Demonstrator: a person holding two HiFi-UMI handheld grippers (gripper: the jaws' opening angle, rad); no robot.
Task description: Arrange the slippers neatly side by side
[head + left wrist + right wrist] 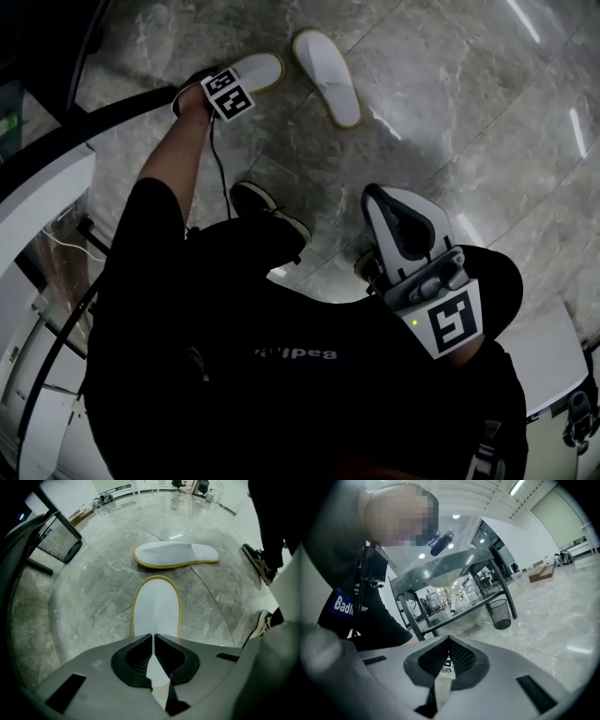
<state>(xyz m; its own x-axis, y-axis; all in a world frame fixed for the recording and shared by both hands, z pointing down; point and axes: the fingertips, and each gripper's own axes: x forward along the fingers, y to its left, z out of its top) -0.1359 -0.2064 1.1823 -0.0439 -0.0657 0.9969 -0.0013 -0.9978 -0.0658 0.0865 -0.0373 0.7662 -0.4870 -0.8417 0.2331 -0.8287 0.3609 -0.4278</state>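
So the left gripper (153, 637) is down at the grey marble floor (89, 597), sitting right over the heel half of the near slipper (157, 606). Its fingers are closed tip to tip with only a hairline slit between them. It looks like they're nipping that slipper, though honestly from this angle I can't rule out that they're just resting on top of it. The toe points straight away from the gripper. The other slipper (176, 555) lies crosswise just past that toe, near it but not touching, so the pair makes a rough T rather than sitting side by side. The right gripper (449, 639) is held up by the person's chest with its fingers pressed together on nothing, aimed at a table (454, 559) and a mesh wastebasket (500, 612).
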